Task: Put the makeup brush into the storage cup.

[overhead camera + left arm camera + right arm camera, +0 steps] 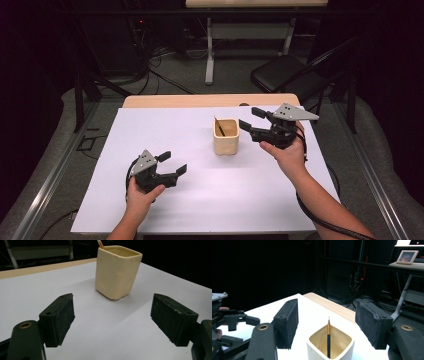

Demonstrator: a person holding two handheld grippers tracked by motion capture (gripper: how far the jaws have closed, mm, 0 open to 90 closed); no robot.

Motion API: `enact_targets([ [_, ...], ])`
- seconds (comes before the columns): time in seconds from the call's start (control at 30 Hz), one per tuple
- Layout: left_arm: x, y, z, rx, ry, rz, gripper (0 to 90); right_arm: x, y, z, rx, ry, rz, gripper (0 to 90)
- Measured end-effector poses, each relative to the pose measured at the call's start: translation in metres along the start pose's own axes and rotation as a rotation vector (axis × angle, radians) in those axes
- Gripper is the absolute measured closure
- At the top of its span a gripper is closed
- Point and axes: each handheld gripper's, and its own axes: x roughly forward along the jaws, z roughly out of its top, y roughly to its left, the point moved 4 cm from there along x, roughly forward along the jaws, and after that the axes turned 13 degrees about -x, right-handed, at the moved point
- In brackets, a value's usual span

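The left claw [174, 164] sits low over the near left part of the table [150, 135], held in a hand [141, 196]. Its jaws stand wide apart with nothing between them, aimed toward the cup [226, 136]. Bare white table lies all around it, with open room out to the left and near edges.

The cup stands upright near the middle of the table, right of centre, cream, squarish with rounded corners, mouth up. In it stands a pencil [219, 127], long axis nearly upright, leaning against the far left wall, its tip rising just above the rim. In the right claw view the pencil [328, 338] shows a gold upper part and a black lower part. No writing can be read on cup or pencil.

The right claw [252, 119] hangs just right of the cup and above the table, pointing left toward it, jaws about half open and holding nothing. In its own view the cup [330, 346] lies below and between the jaws, untouched.

Beyond the white sheet a strip of wooden table edge shows, then the floor with a black chair [285, 75].
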Motion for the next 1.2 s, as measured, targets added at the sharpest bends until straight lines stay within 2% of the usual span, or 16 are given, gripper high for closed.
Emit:
enact_targets([
  [0.23,-0.001,-0.001,0.0,0.001,0.004,-0.013,19.2,-0.01,0.007,-0.002,-0.012,0.007,0.013,35.1],
  [0.3,-0.001,-0.001,0.0,0.002,0.0,-0.002,19.1,-0.015,0.011,-0.004,-0.012,0.005,0.016,35.1],
  [0.77,-0.001,-0.002,0.0,0.004,-0.001,-0.003,19.2,-0.034,0.025,-0.018,-0.007,0.01,0.039,35.1],
  [1.0,-0.002,-0.002,0.0,0.004,0.0,-0.009,19.2,-0.043,0.034,-0.034,0.011,0.015,0.047,35.1],
  [1.2,-0.002,-0.002,0.0,0.005,0.001,-0.007,19.1,-0.048,0.041,-0.054,0.035,0.031,0.048,35.1],
])
